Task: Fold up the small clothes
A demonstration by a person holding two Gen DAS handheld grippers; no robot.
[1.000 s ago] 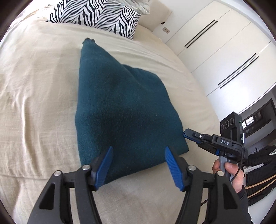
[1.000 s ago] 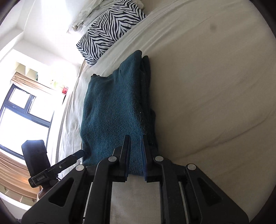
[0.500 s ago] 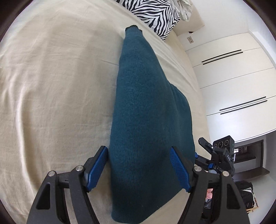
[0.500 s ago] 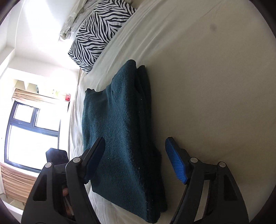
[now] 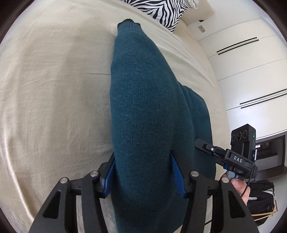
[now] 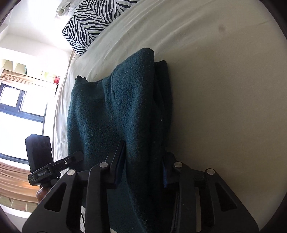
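Left wrist view: my left gripper (image 5: pixel 143 172) jaws half-closed around near edge of teal sweater (image 5: pixel 143 107), pads touching both sides of thick fold. Sweater lies on beige bed (image 5: pixel 53 89), already folded into narrow stack; judge task late, maybe one more fold left. Zebra pillow (image 5: pixel 161 12) far, wardrobe (image 5: pixel 251 62) right, nothing in way.

Right wrist view: my right gripper (image 6: pixel 143 166) clamps layered near edge of the sweater (image 6: pixel 116 107). Window (image 6: pixel 18 107) left, pillow (image 6: pixel 93 23) far.
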